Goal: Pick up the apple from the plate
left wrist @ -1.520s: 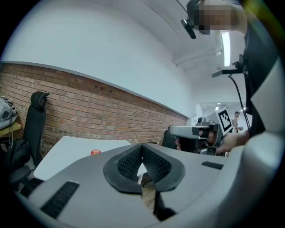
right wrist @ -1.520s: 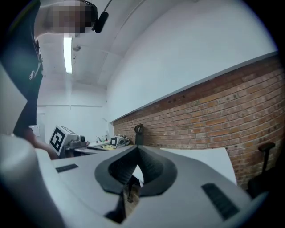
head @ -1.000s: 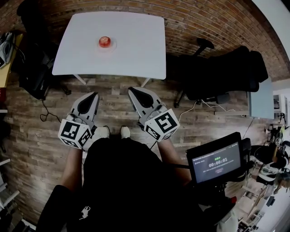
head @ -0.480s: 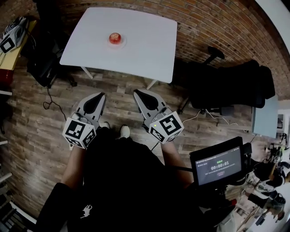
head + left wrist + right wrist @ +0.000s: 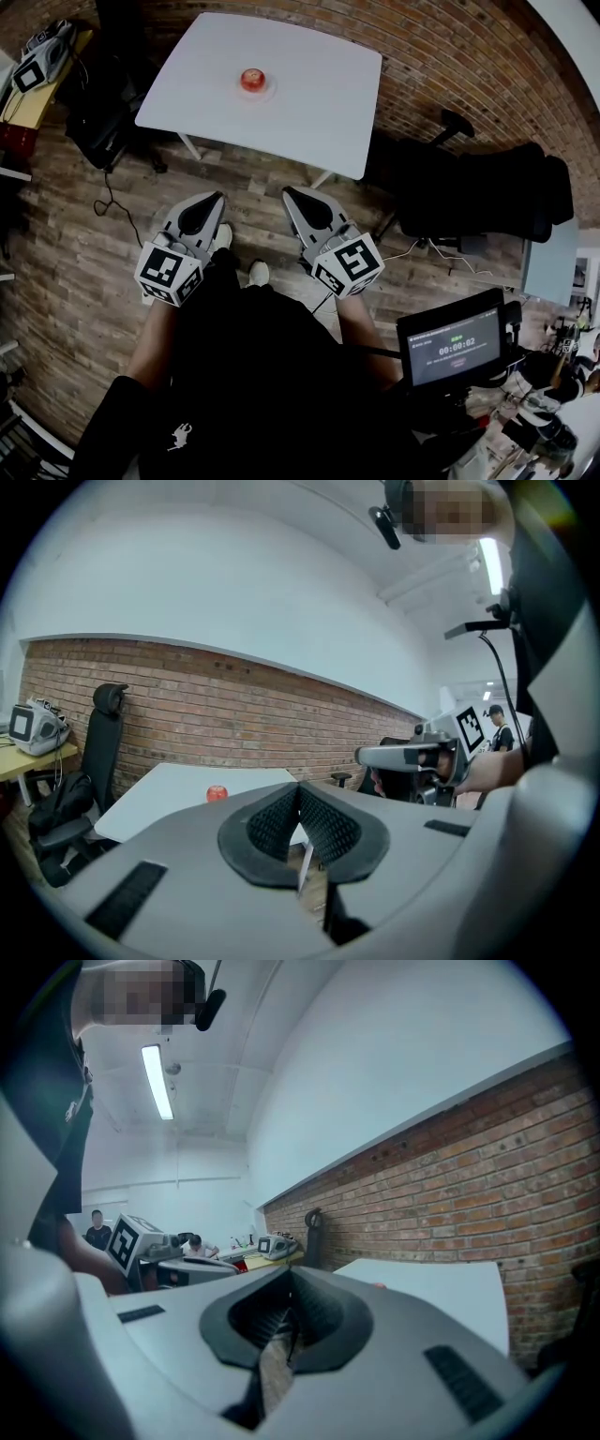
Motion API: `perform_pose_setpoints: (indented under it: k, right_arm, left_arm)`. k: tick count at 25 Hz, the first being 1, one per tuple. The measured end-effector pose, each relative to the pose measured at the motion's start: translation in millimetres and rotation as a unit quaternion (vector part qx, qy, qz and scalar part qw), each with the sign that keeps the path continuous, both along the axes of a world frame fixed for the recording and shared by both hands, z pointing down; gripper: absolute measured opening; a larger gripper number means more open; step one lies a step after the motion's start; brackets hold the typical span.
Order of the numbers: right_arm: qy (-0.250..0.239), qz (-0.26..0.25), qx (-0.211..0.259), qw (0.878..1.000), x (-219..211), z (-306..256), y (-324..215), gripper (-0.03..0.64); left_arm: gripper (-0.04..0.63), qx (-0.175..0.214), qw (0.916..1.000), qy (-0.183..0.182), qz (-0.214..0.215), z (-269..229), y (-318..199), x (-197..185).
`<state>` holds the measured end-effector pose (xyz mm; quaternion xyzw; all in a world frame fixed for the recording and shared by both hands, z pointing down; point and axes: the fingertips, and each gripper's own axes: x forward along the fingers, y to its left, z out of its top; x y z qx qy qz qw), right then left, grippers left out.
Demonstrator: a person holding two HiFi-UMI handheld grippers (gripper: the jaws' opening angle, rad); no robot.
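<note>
A red apple (image 5: 251, 79) sits on a small white plate (image 5: 265, 91) near the far middle of a white table (image 5: 309, 103). Both grippers hang in front of me over the wooden floor, well short of the table. The left gripper (image 5: 217, 196) is shut with nothing in it, and so is the right gripper (image 5: 288, 191). In the left gripper view the apple (image 5: 217, 793) shows small and far off, left of the closed left gripper (image 5: 300, 793). In the right gripper view, the right gripper (image 5: 290, 1279) has its tips together, and the table (image 5: 441, 1288) lies beyond.
A black office chair (image 5: 478, 187) stands right of the table and another (image 5: 103, 103) at its left. A yellow desk with a device (image 5: 37, 66) is at the far left. A screen on a stand (image 5: 450, 343) is at my right. A cable (image 5: 105, 204) lies on the floor.
The head view has swung, so the table and apple now sit further right in the picture. Both grippers stay shut and in much the same place before me.
</note>
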<state>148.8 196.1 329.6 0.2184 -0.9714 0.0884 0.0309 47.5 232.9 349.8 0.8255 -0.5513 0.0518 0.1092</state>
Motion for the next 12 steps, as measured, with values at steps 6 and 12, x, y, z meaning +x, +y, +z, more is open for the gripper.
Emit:
perform_pose_setpoints:
  k: [6, 12]
  right_arm:
    - [0.001, 0.0, 0.005, 1.0, -5.6, -3.2, -3.5, 0.002]
    - [0.011, -0.001, 0.003, 1.0, -22.6, -1.4, -12.1, 0.002]
  left_arm:
    - [0.006, -0.005, 0.9999, 0.01, 0.005, 3.2, 0.2, -6.4]
    - [0.006, -0.005, 0.9994, 0.032, 0.007, 4.1, -10.3, -23.6]
